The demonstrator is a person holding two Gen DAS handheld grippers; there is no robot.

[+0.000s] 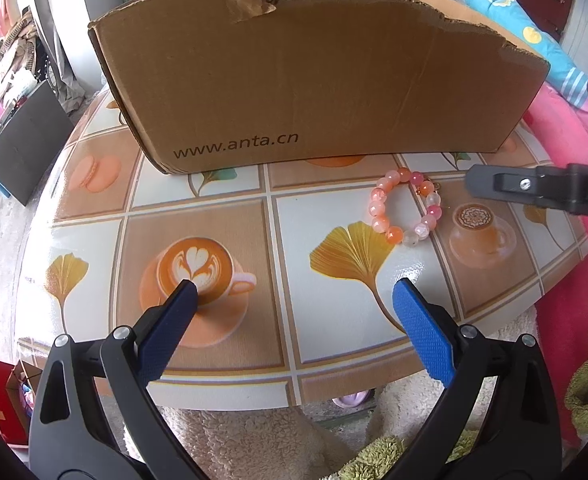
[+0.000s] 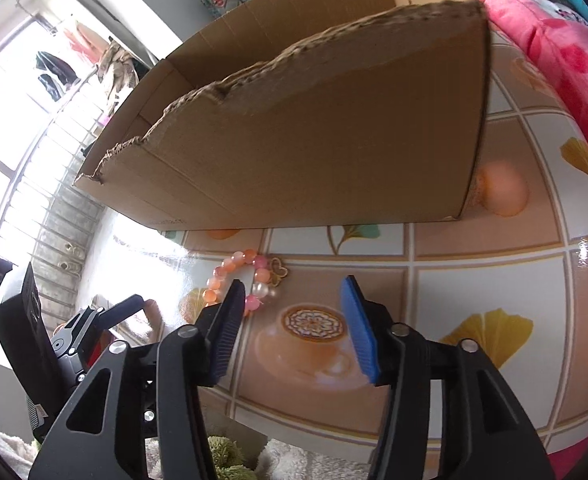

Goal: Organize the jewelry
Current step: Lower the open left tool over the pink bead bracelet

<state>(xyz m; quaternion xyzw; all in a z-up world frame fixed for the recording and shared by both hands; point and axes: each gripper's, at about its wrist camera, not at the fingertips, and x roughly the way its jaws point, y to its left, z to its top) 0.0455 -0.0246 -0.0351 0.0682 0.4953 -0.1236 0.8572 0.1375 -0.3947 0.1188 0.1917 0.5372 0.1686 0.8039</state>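
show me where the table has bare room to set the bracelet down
Free: the table left of the bead bracelet, from the cardboard box to the near edge, under the open left claw. Crowded: the right side, where bracelet and right claw meet.

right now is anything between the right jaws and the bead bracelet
Nothing visible. The pink and orange bead bracelet lies on bare patterned tabletop just ahead-left of the open right gripper. The brown cardboard box stands behind it.

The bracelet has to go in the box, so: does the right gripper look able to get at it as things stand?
Probably yes. The right gripper is open, the bead bracelet lies flat just ahead by its left finger, and nothing lies between them.
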